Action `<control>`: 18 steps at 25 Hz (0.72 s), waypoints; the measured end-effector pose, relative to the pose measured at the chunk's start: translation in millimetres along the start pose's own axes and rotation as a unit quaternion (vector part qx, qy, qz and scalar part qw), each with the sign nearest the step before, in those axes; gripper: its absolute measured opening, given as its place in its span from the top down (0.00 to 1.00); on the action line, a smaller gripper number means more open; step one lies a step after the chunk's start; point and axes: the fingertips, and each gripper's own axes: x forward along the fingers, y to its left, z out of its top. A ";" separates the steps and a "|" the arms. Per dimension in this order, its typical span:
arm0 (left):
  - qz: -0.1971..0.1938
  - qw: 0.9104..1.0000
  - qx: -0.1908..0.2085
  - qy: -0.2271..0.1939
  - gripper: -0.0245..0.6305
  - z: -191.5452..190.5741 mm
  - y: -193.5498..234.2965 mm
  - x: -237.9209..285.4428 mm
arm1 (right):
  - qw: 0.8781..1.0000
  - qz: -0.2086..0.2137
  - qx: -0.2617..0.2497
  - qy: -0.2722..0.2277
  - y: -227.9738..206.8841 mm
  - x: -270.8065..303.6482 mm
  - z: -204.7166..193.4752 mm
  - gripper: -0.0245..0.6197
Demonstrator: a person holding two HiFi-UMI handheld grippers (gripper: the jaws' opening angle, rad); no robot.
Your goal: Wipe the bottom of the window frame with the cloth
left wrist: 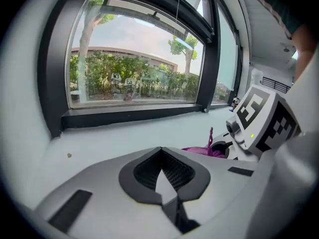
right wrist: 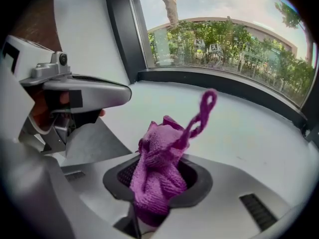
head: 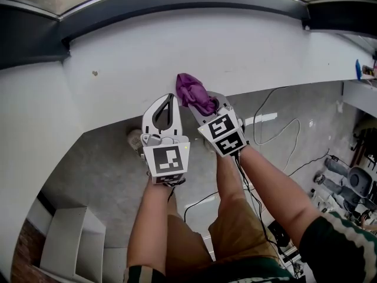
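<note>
My right gripper (head: 207,106) is shut on a bunched purple cloth (head: 194,93), which sticks out past the fingertips over the white sill (head: 147,52). In the right gripper view the cloth (right wrist: 159,163) fills the jaws of the right gripper (right wrist: 158,176), with a twisted corner standing up. To its left, my left gripper (head: 170,101) has its jaws closed together with nothing between them. In its own view the left gripper (left wrist: 160,153) is level with the sill edge. The dark bottom rail of the window frame (left wrist: 129,114) runs along the far side of the sill, apart from both grippers.
A small dark speck (head: 94,73) lies on the sill to the left. Below the sill are a grey floor with cables (head: 277,128), a white step unit (head: 70,234) and chairs (head: 353,181) at the right. A dark upright frame post (right wrist: 119,29) stands at the left.
</note>
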 end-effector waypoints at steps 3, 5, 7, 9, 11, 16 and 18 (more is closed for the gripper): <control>0.011 1.000 -0.007 -0.001 0.95 -6.3 18.9 -9.3 | 1.000 0.002 -0.011 0.000 13.2 9.2 9.5 0.76; 0.019 1.000 -0.011 -0.001 0.95 -10.8 30.9 -17.0 | 1.000 0.003 -0.013 0.000 21.3 14.8 16.0 0.76; 0.026 1.000 -0.015 0.000 0.95 -15.3 41.8 -24.9 | 1.000 0.006 -0.015 0.002 30.9 19.5 21.6 0.76; 0.033 0.999 -0.018 0.001 0.95 -18.1 52.5 -32.9 | 1.000 0.012 -0.021 0.004 42.9 24.0 27.1 0.76; 0.041 0.999 -0.021 0.002 0.95 -16.1 65.0 -40.8 | 0.999 0.019 -0.029 0.005 55.3 29.3 33.7 0.76; 0.054 0.998 -0.028 -0.002 0.95 -23.1 90.2 -51.1 | 0.998 0.034 -0.043 0.005 78.9 45.3 49.2 0.76; 0.059 0.998 -0.031 -0.002 0.95 -26.2 99.4 -55.3 | 0.998 0.040 -0.048 0.003 89.4 51.6 54.8 0.76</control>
